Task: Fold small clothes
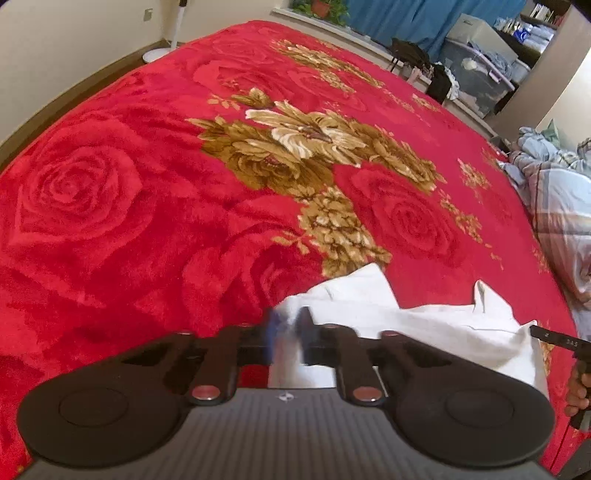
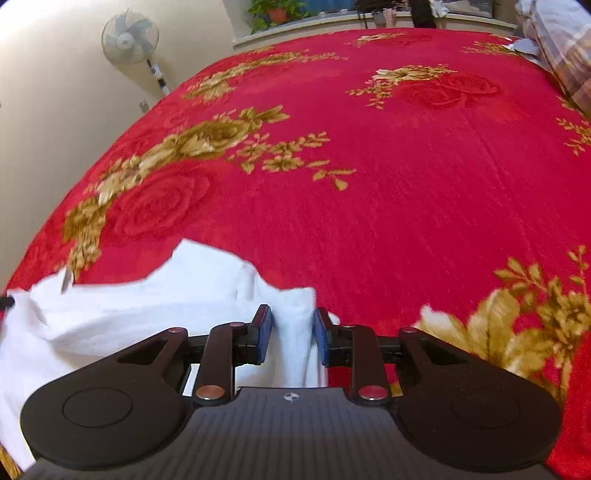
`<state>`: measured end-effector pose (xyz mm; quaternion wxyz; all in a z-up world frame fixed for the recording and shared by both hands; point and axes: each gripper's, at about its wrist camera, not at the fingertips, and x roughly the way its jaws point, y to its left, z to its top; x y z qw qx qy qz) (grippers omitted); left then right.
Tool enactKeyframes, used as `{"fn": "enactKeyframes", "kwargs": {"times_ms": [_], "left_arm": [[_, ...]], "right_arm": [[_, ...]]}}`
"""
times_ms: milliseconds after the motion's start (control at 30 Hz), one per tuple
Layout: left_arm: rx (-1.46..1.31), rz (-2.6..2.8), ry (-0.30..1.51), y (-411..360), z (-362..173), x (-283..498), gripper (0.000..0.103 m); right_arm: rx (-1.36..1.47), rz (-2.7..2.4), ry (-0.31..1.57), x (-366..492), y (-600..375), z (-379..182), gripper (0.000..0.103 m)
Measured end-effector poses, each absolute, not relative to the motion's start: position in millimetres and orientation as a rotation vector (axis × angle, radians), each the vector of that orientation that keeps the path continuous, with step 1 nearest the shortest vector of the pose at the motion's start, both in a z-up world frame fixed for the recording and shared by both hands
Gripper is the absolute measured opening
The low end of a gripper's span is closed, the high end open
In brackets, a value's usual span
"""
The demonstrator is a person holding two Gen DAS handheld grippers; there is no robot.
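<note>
A small white garment (image 1: pixel 424 325) lies at the near edge of a red floral blanket (image 1: pixel 147 184). My left gripper (image 1: pixel 290 332) is shut on a bunched edge of the garment, its blue pads blurred. In the right wrist view the same white garment (image 2: pixel 147 306) spreads to the left. My right gripper (image 2: pixel 293 336) has a fold of the cloth between its blue pads (image 2: pixel 265 338), which stand somewhat apart around the bunched cloth. The right gripper's tip also shows at the right edge of the left wrist view (image 1: pixel 561 341).
A crumpled plaid quilt (image 1: pixel 557 206) lies at the bed's right side. A standing fan (image 2: pixel 131 40) is by the wall on the left. Storage boxes (image 1: pixel 476 59) and a potted plant (image 2: pixel 275 13) sit beyond the bed's far edge.
</note>
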<state>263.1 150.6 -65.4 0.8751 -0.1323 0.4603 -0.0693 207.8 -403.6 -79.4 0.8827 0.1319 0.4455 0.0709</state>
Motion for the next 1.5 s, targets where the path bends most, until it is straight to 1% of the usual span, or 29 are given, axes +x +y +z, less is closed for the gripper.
{"fn": "enactKeyframes", "kwargs": {"times_ms": [33, 100, 200, 300, 433, 467, 533, 633, 667, 700, 733, 800, 833, 900, 1000, 1033, 1100, 1200, 1300, 1333, 1367, 1400, 1433, 1467, 1500], "left_arm": [[-0.278, -0.144, 0.944, 151.2, -62.7, 263.4, 0.008], [-0.285, -0.127, 0.899, 153.0, -56.5, 263.1, 0.007], [-0.297, -0.096, 0.821, 156.4, -48.2, 264.1, 0.007], [-0.282, -0.054, 0.786, 156.8, -47.4, 270.1, 0.007], [-0.288, -0.031, 0.812, 157.1, -57.5, 281.1, 0.007], [-0.277, -0.03, 0.839, 155.9, -63.3, 284.4, 0.007], [-0.267, -0.026, 0.907, 153.8, -73.6, 289.0, 0.011], [-0.276, -0.028, 0.95, 158.2, -74.6, 282.5, 0.02], [-0.279, -0.037, 0.956, 160.1, -71.9, 277.4, 0.021], [-0.289, -0.052, 0.956, 161.8, -67.4, 270.5, 0.023], [-0.298, -0.067, 0.963, 162.5, -64.4, 262.9, 0.028], [-0.302, -0.116, 1.004, 161.2, -57.5, 243.3, 0.031], [-0.295, -0.146, 1.03, 160.0, -52.5, 232.4, 0.032], [-0.272, -0.166, 1.058, 156.9, -41.5, 211.9, 0.032], [-0.24, -0.119, 1.042, 156.0, -28.6, 174.5, 0.032], [-0.253, -0.133, 1.039, 155.1, -28.4, 164.5, 0.035], [-0.29, -0.171, 1.054, 151.9, -35.3, 145.2, 0.035], [-0.274, -0.186, 1.067, 144.1, -57.9, 123.4, 0.035], [-0.263, -0.151, 1.136, 143.3, -82.3, 114.6, 0.034], [-0.265, -0.148, 1.146, 144.3, -85.7, 112.3, 0.032], [-0.272, -0.157, 1.145, 146.8, -87.0, 111.2, 0.028], [-0.274, -0.171, 1.14, 148.2, -87.0, 109.4, 0.014], [-0.268, -0.18, 1.132, 149.9, -85.5, 107.3, 0.008], [-0.271, -0.18, 1.121, 152.8, -83.5, 104.8, 0.007], [-0.285, -0.181, 1.108, 156.4, -81.3, 102.0, 0.005]], "right_arm": [[0.286, 0.15, 0.921, 209.8, -403.3, -79.3, 0.01], [0.297, 0.149, 0.885, 211.0, -402.0, -75.0, 0.009], [0.347, 0.1, 0.78, 211.2, -407.0, -60.8, 0.009], [0.362, 0.04, 0.704, 214.1, -409.0, -54.1, 0.009], [0.34, -0.018, 0.695, 222.5, -404.6, -60.5, 0.009], [0.32, -0.026, 0.715, 226.6, -401.4, -65.1, 0.01], [0.287, -0.031, 0.783, 232.6, -395.0, -78.2, 0.011], [0.243, -0.056, 0.915, 236.8, -392.0, -96.2, 0.021], [0.247, -0.052, 0.936, 234.4, -394.1, -96.8, 0.024], [0.253, -0.054, 0.93, 229.6, -395.2, -92.8, 0.026], [0.267, -0.057, 0.913, 223.4, -399.3, -85.2, 0.028], [0.325, -0.044, 0.882, 207.9, -406.7, -70.7, 0.031], [0.364, -0.032, 0.876, 197.7, -410.8, -63.1, 0.034], [0.417, 0.01, 0.9, 179.4, -415.0, -48.9, 0.036], [0.4, 0.019, 0.961, 151.1, -414.5, -26.9, 0.04], [0.4, 0.027, 0.966, 141.7, -412.8, -21.6, 0.042], [0.389, 0.046, 0.984, 116.5, -408.6, -16.9, 0.043], [0.388, 0.045, 1.004, 89.7, -404.2, -29.5, 0.043], [0.4, 0.02, 1.052, 73.9, -404.0, -48.1, 0.043], [0.402, 0.021, 1.065, 71.5, -403.3, -53.0, 0.043], [0.408, 0.032, 1.074, 70.0, -403.2, -56.8, 0.043], [0.411, 0.049, 1.08, 69.0, -403.0, -59.5, 0.042], [0.403, 0.062, 1.086, 66.9, -402.1, -62.5, 0.042], [0.382, 0.069, 1.1, 65.1, -400.0, -65.8, 0.038], [0.364, 0.075, 1.116, 63.7, -399.0, -69.3, 0.031]]}}
